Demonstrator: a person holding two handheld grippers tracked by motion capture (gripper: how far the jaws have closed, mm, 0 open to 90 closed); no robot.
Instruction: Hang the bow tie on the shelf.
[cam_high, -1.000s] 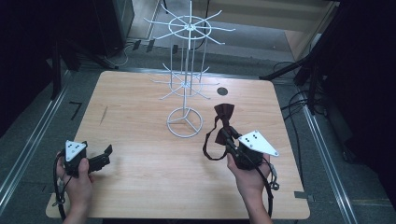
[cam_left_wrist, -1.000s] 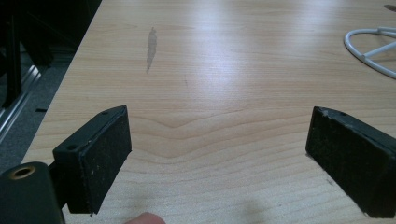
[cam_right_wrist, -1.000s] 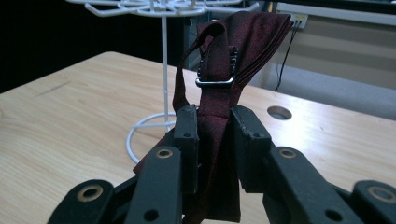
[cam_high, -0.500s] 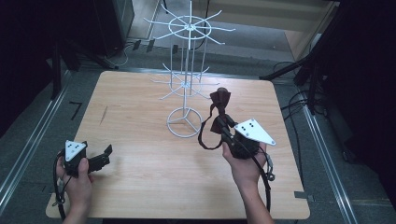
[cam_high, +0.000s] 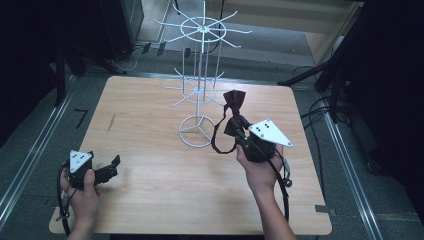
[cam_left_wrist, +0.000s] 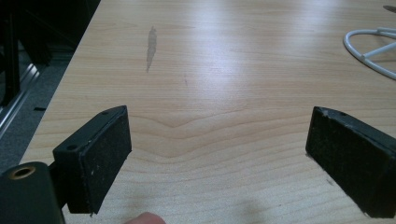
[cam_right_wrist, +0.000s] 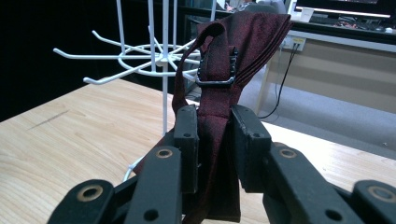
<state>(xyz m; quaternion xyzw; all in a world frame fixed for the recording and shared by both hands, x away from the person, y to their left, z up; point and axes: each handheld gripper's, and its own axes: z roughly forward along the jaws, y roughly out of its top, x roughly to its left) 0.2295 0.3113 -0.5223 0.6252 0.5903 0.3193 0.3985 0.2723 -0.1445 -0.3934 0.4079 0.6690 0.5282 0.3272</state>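
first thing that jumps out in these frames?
The dark red bow tie clamped in the right gripper, lifted off the table with its strap loop dangling, just right of the white wire display stand at the table's far middle. The left gripper rests open near the wooden table's front left corner, holding nothing.

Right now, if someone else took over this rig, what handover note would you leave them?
Right gripper: shut on the dark red bow tie, held off the table just right of the white wire rack; strap loop hangs below.
Left gripper: open, empty, low over the wooden table near its front left corner.
Done: tie picked up.
Left: probably hanging it on a rack hook; none holds anything yet.
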